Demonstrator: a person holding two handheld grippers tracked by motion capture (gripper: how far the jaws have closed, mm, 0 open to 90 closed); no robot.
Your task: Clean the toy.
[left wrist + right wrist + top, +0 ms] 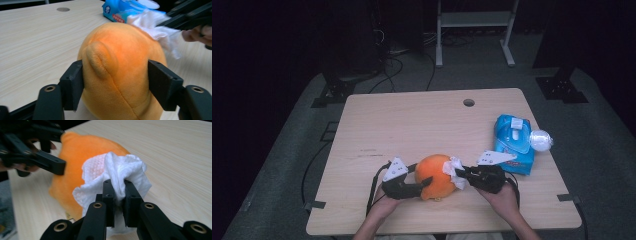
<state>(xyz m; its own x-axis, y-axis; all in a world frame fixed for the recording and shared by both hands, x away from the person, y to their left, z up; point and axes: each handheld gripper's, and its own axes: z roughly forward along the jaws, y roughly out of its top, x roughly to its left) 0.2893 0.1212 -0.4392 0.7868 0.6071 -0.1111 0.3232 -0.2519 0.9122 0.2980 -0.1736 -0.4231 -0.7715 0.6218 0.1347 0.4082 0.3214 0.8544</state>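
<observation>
The right tool (117,187) is closed on a crumpled white wipe (125,167), its two black jaws pinching a fold of it between them. The wipe is pressed against the upper side of an orange plush toy (75,155), touching its fabric. In the high view the right tool (464,176) comes in from the right of the toy, with the wipe (454,169) bunched at the toy's upper right edge.

The left tool (115,80) grips the plush toy (120,57) from the opposite side: one jaw bears on each flank of the soft body, and a small rounded ear-like bump sits between them. In the high view the left tool (422,187) holds the toy (434,175) from the left.

The toy rests on the light wooden tabletop (412,125), near the front edge and about midway across it. To its right, near the right edge, lies a blue pack of wipes (514,142) with its lid flipped open. A round hole (469,102) is near the far edge.
</observation>
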